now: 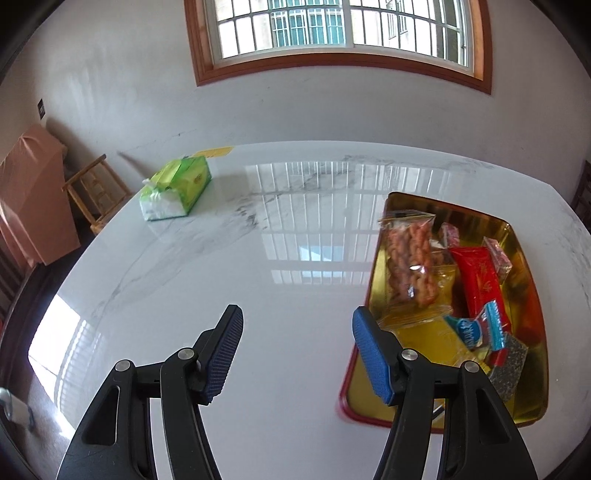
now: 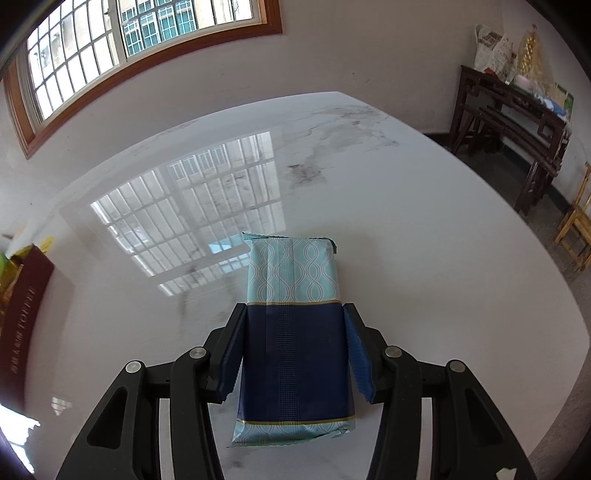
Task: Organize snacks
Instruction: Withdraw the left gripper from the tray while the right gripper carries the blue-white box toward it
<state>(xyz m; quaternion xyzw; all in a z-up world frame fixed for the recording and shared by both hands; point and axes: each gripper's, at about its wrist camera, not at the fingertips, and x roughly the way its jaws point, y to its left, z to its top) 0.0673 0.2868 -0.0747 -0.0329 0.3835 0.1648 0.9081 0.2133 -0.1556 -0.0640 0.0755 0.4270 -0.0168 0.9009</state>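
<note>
On the white desk, the left gripper hangs empty, jaws well apart, with the gold tray of snacks just to its right, so it is the nearer one to the tray. The right gripper clamps a blue-and-teal packet by its long sides, its long axis pointing straight ahead. Far left in that view, a maroon box reads "TOFFEE".

A green tissue box is seen lying near the far left corner of the glossy white marbled counter, with white tissue showing at its near end. A barred window in a wooden frame is set in the pale wall behind and is mirrored in the countertop. A dark wooden side table piled with bags is seen against the right wall, and a wooden chair stands beyond the counter's left edge.
</note>
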